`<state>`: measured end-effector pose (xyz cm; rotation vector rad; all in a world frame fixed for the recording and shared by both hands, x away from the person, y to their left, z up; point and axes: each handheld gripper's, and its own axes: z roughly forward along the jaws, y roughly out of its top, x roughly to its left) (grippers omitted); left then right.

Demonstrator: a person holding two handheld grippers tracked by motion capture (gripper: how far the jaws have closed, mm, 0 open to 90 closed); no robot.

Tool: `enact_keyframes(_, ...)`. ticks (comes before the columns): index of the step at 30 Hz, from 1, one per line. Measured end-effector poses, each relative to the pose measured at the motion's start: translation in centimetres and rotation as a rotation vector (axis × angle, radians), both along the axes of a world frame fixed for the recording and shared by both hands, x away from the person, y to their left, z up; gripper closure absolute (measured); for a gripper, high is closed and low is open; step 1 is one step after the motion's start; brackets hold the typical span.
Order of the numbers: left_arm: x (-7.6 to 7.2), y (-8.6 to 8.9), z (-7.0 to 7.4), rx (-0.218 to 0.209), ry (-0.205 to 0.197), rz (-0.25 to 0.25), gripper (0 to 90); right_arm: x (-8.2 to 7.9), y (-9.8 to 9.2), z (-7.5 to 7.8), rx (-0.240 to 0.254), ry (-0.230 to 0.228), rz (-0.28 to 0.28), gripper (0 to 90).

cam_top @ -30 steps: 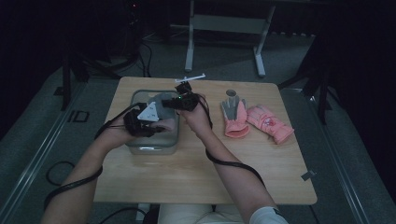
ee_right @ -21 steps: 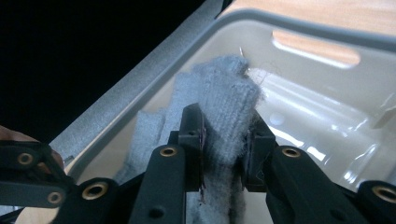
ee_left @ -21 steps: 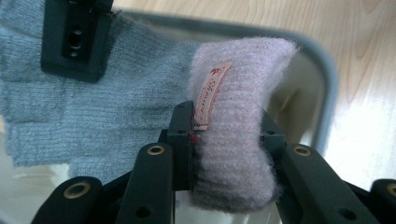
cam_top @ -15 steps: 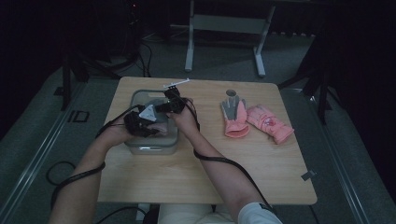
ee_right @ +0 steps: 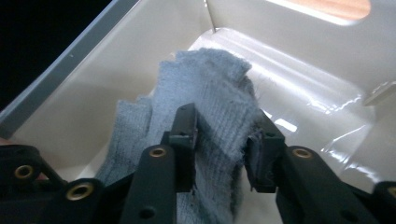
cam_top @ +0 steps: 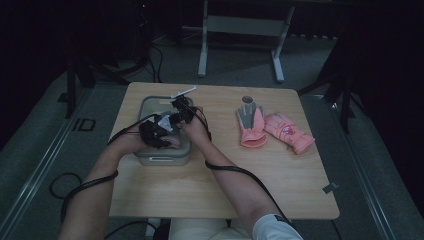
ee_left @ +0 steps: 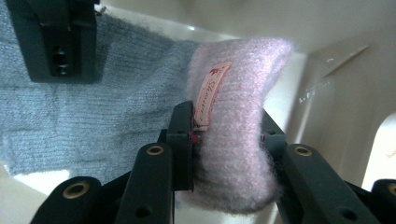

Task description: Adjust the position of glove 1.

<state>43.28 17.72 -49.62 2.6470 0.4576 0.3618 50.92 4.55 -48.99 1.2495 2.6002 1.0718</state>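
Soft, light knit glove (ee_left: 93, 107) – left gripper (ee_left: 229, 135) pinches its pink cuff (ee_left: 238, 121), right gripper (ee_right: 219, 135) loosening, apparently, at the 12 o'clock fingertips.

A dim lab or recording studio: a lone wooden counter (cam_top: 210, 200) stands on grey carpet, black cables (cam_top: 65, 185) trail across the floor beside each hand-held gripper (cam_top: 167, 125), and metal stand legs (cam_top: 240, 45) rise beyond them in darkness.

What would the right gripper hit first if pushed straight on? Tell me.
Beyond the grey knit glove between its jaws, the right gripper would probably meet the bin's pale floor first; depth is hard to judge.
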Motion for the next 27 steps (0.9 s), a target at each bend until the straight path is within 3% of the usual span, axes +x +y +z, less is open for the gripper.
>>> enact_keyframes(2, 0.2, -0.1, -0.1, 0.021, 0.008, 0.004, 66.0, 0.0, -0.4, 0.2, 0.004, -0.026, -0.009, 63.8)
enact_keyframes(6, 0.5, -0.4, -0.2, 0.045, 0.011, 0.007, 65.3, -0.1, -1.8, 0.7, 0.048, -0.023, -0.032, 62.3)
enact_keyframes(12, 1.0, -0.7, -0.2, 0.044, 0.024, 0.028, 61.4, -0.4, -3.7, 1.4, 0.077, -0.028, -0.030, 61.8)
enact_keyframes(16, 1.0, -0.6, -0.1, 0.020, 0.025, 0.044, 48.4, -0.8, -4.6, 1.8, 0.089, -0.019, -0.014, 59.9)
enact_keyframes(17, 1.0, -0.4, 0.3, -0.004, 0.020, 0.072, 48.4, -1.0, -4.9, 1.9, 0.095, -0.020, -0.011, 59.8)
enact_keyframes(18, 0.9, -0.3, 0.5, -0.011, 0.009, 0.079, 38.1, -1.4, -5.5, 2.4, 0.102, -0.024, 0.005, 58.6)
enact_keyframes(21, 0.7, 0.0, 1.6, -0.063, -0.017, 0.118, 30.5, -2.0, -6.3, 3.1, 0.112, -0.046, 0.028, 58.1)
enact_keyframes(22, 0.7, 0.0, 1.6, -0.063, -0.017, 0.118, 27.5, -2.0, -6.3, 3.1, 0.112, -0.046, 0.028, 58.1)
enact_keyframes(23, 0.5, 0.1, 2.4, -0.090, -0.022, 0.126, 27.5, -2.2, -6.7, 3.3, 0.115, -0.052, 0.031, 58.0)
enact_keyframes(24, 0.4, 0.0, 2.8, -0.102, -0.028, 0.135, 18.4, -2.5, -7.5, 3.8, 0.128, -0.062, 0.044, 57.7)
enact_keyframes(27, 0.2, -0.4, 3.5, -0.131, -0.017, 0.153, 13.4, -2.9, -8.5, 4.3, 0.129, -0.080, 0.049, 58.0)
